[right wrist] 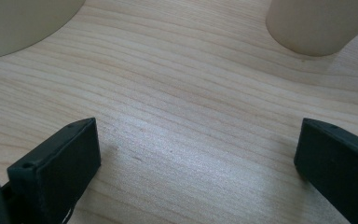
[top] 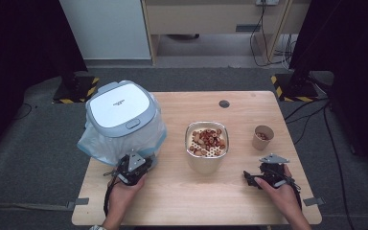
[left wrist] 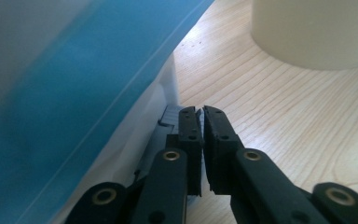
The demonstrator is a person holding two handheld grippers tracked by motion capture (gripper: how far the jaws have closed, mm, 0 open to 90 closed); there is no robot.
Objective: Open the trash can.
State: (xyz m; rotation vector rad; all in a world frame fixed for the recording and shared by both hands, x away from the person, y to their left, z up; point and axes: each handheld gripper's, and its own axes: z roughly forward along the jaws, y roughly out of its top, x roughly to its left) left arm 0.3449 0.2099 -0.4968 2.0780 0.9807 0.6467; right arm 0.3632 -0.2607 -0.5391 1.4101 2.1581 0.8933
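A bin (top: pixel 120 108) with a grey-white lid and a blue bag (left wrist: pixel 74 93) hanging over its sides stands at the table's left. My left gripper (top: pixel 136 165) lies at the bin's foot. In the left gripper view, the left gripper (left wrist: pixel 202 112) has its jaws shut with only a thin slit between the pads, and I see nothing in it. A cream bowl (top: pixel 207 143) of brown nuts sits mid-table. My right gripper (top: pixel 264 171) rests near the front right. It is open (right wrist: pixel 198 140) over bare wood, with nothing between its jaws.
A paper cup (top: pixel 263 137) with a few brown pieces stands at the right, ahead of the right gripper; the paper cup (right wrist: pixel 317 23) also appears in that gripper's view. The bowl's wall (left wrist: pixel 312 32) is close on the left gripper's right. A round hole (top: pixel 224 103) marks the wooden table (top: pixel 187 191).
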